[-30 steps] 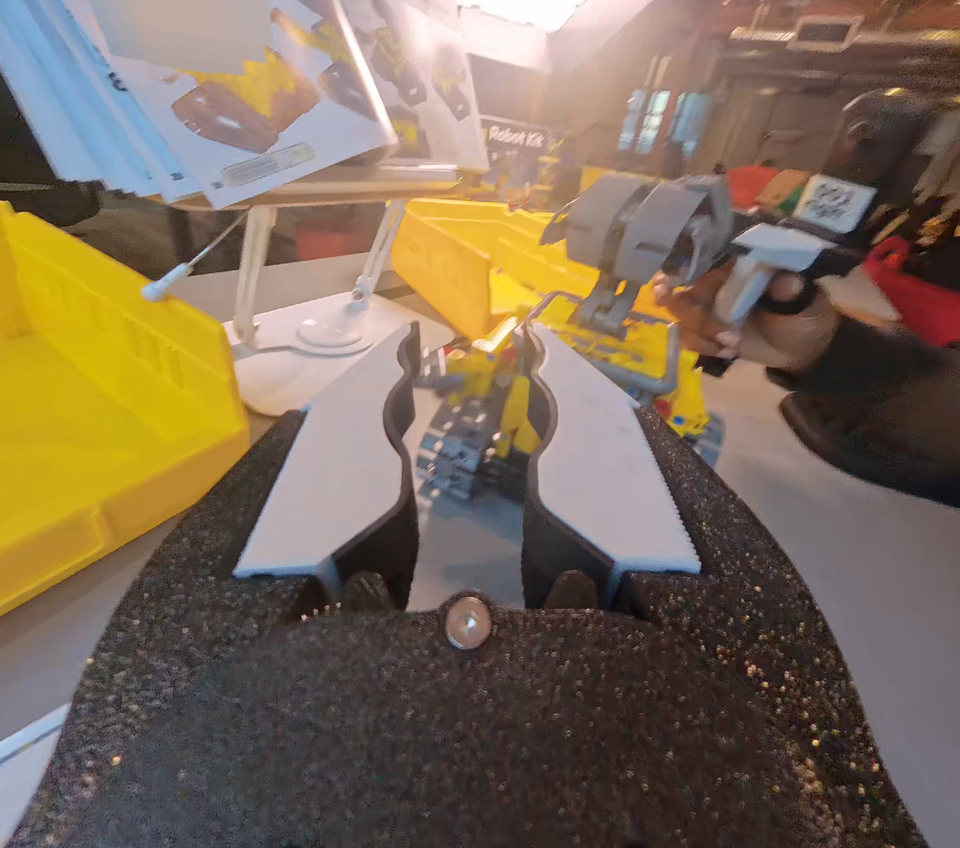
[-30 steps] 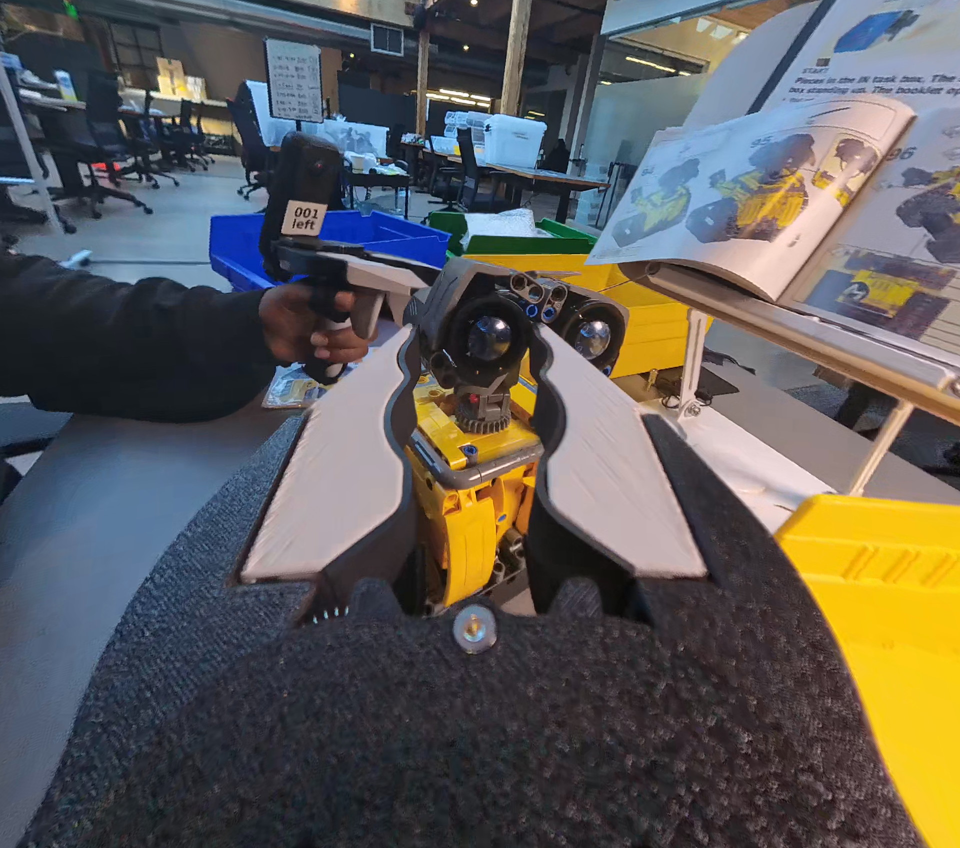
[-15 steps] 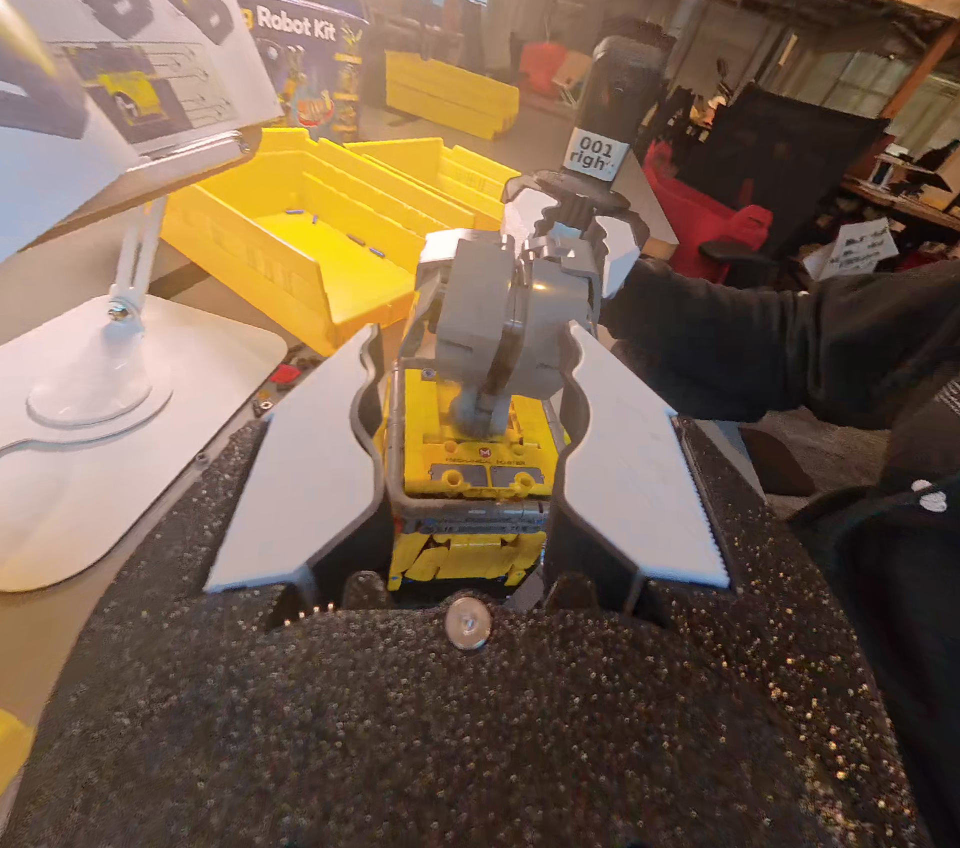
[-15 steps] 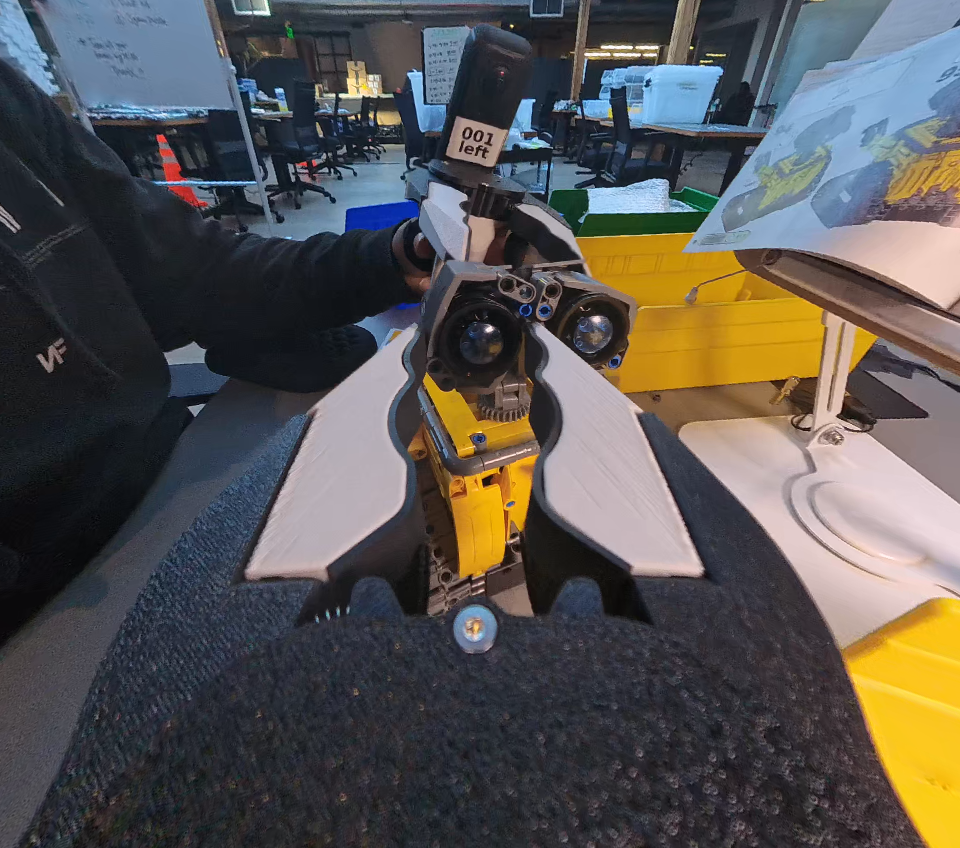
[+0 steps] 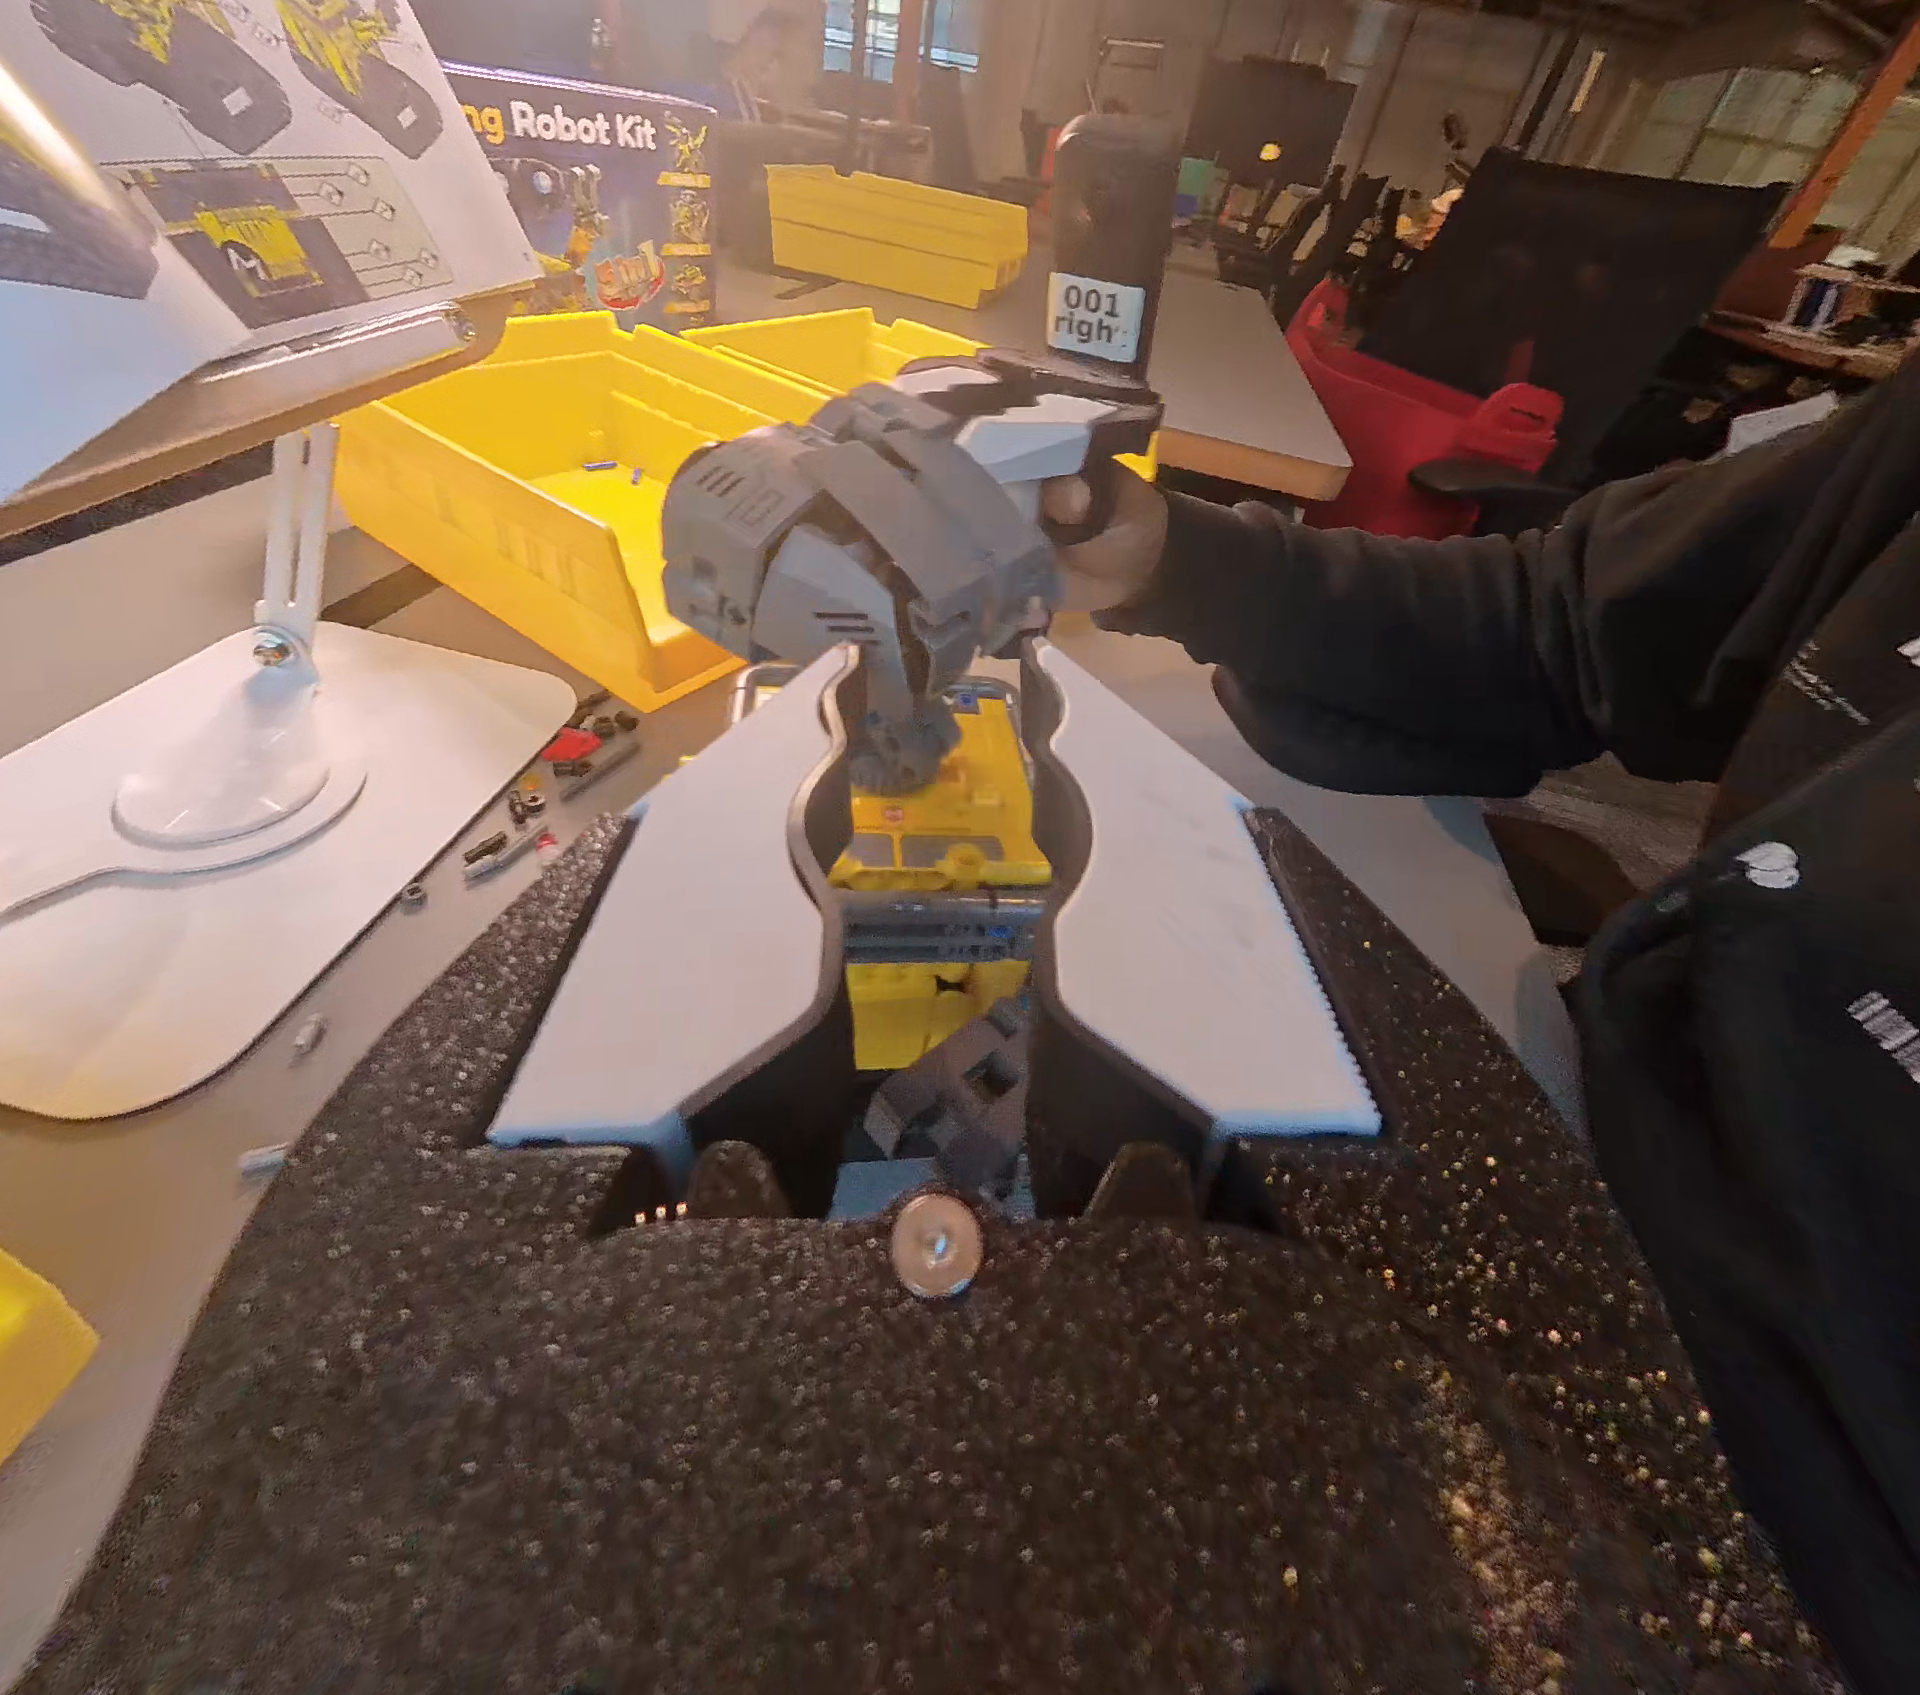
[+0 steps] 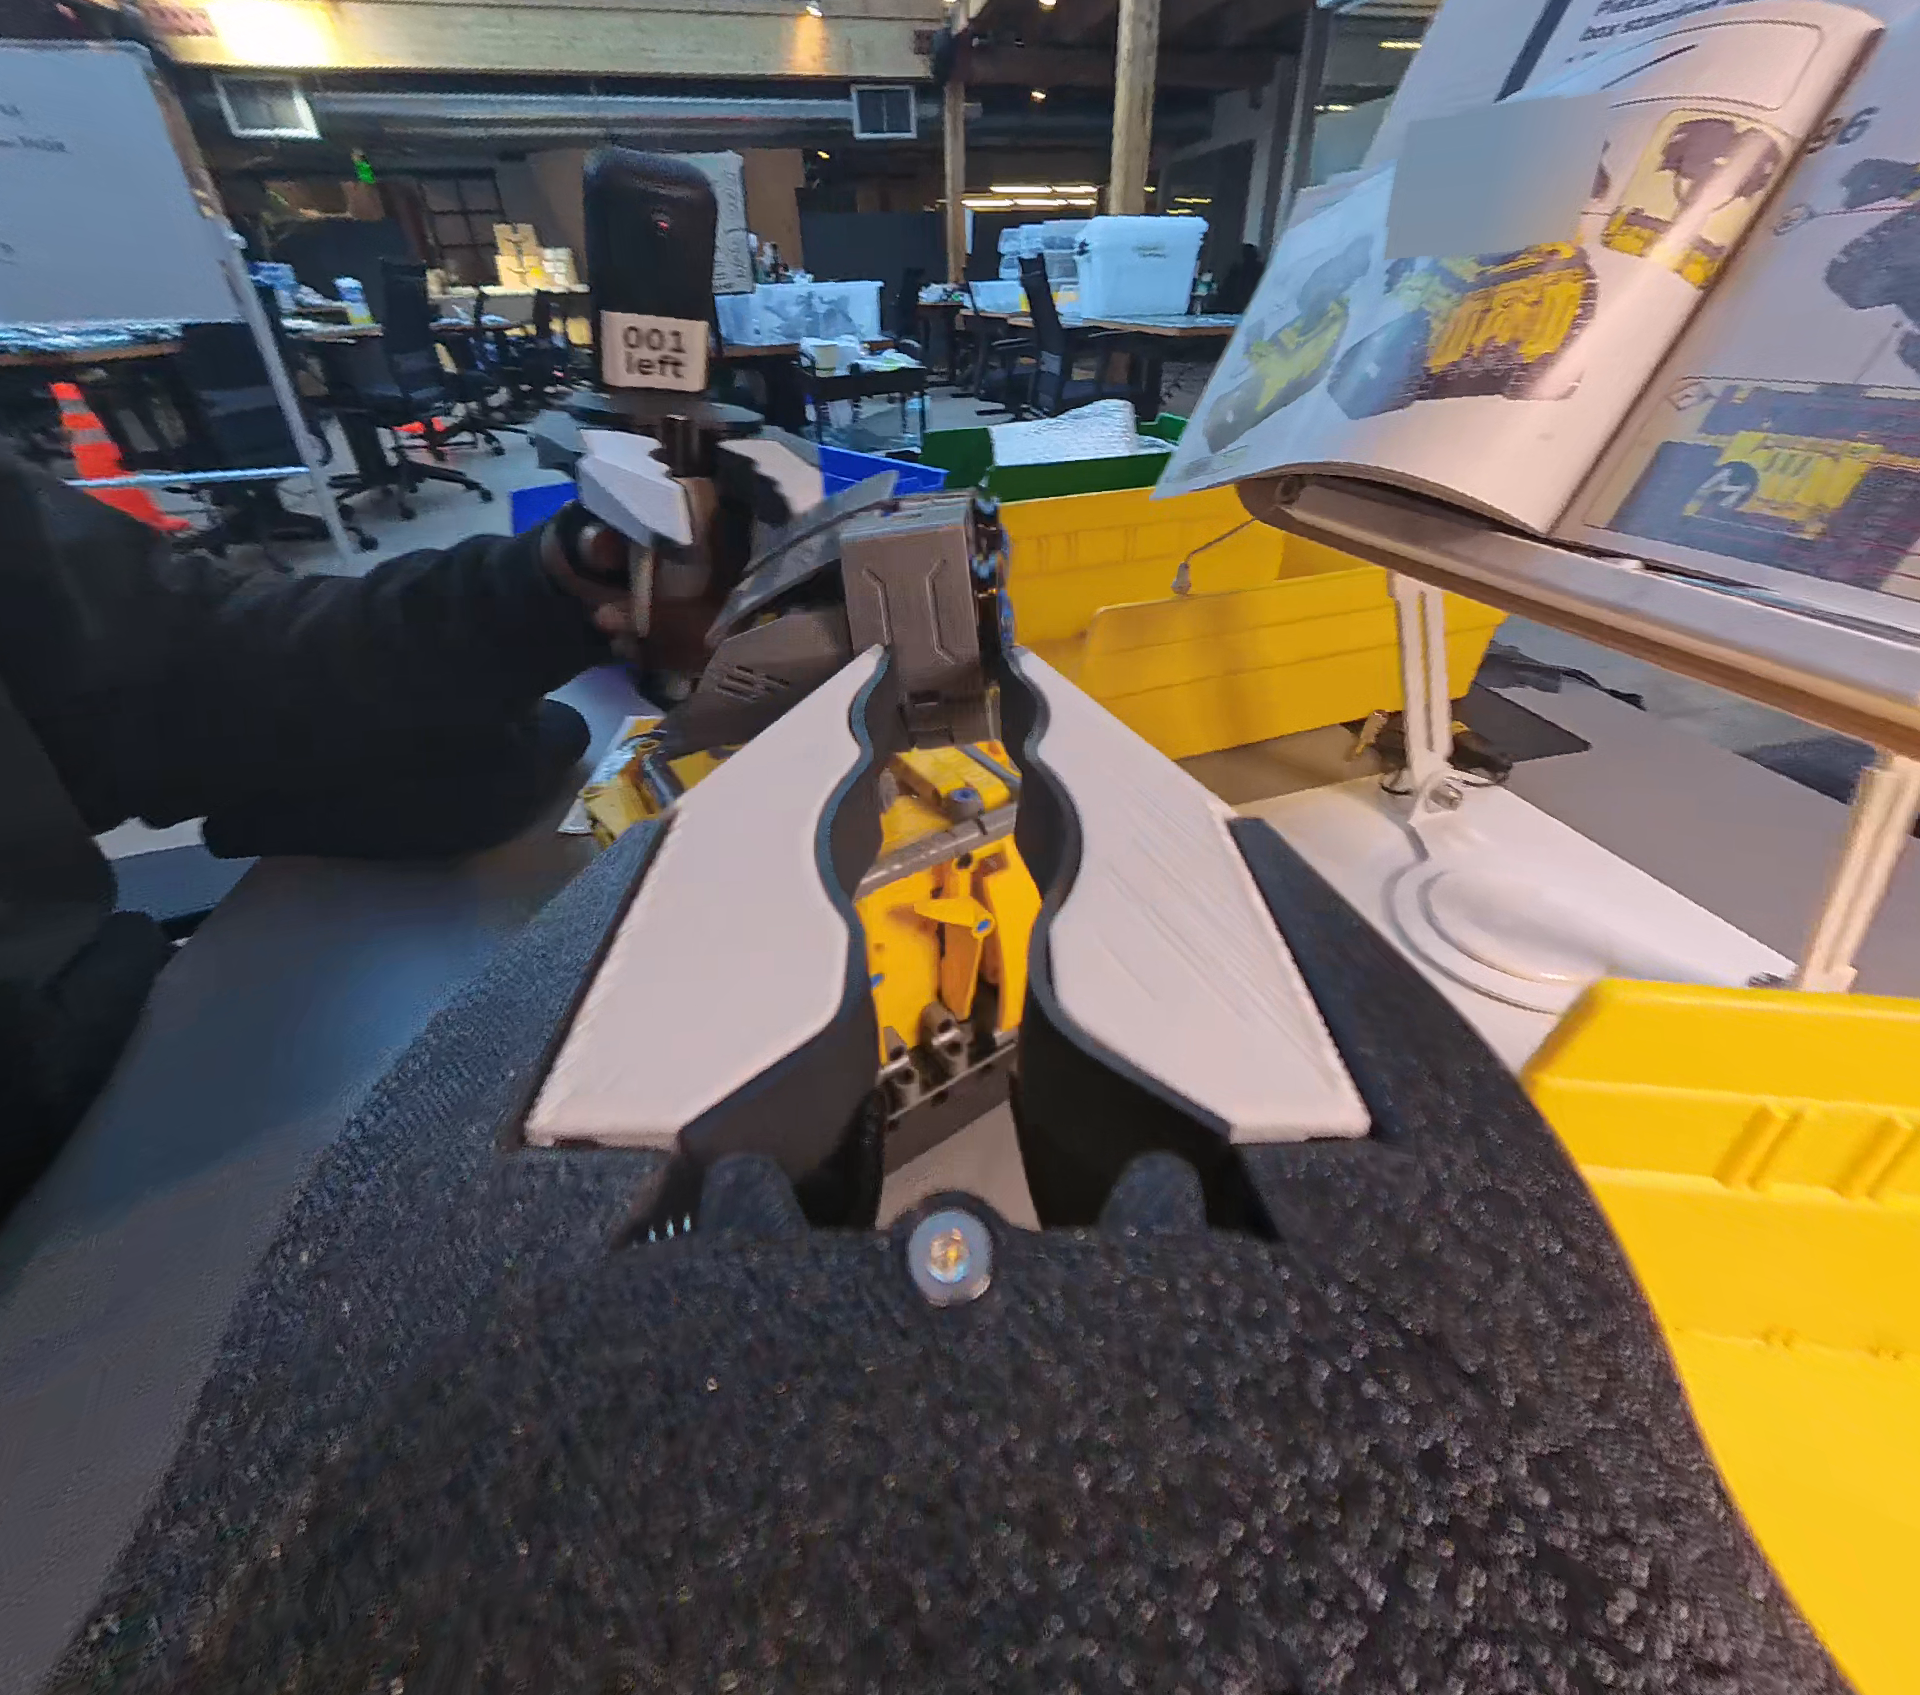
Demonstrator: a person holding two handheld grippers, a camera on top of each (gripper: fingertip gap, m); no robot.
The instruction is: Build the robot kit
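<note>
A brick-built robot model with a yellow body and a grey head is held up over the grey table between both grippers. My left gripper is shut on the yellow body, with the head just above its fingertips. My right gripper is shut on the same yellow body from the opposite side, with the grey head turned sideways at its tips. Each view shows the other gripper beyond the model, in a hand with a black sleeve: the right one and the left one.
An open instruction booklet rests on a white stand, also in the right wrist view. Yellow bins stand behind, another near right. Small loose parts lie on the table. A kit box stands at the back. My right fingertips sit around 9 cm from my left ones.
My left gripper swung in from the side and closed on the model's yellow body. The grey head has turned from facing the right wrist camera to sideways.
</note>
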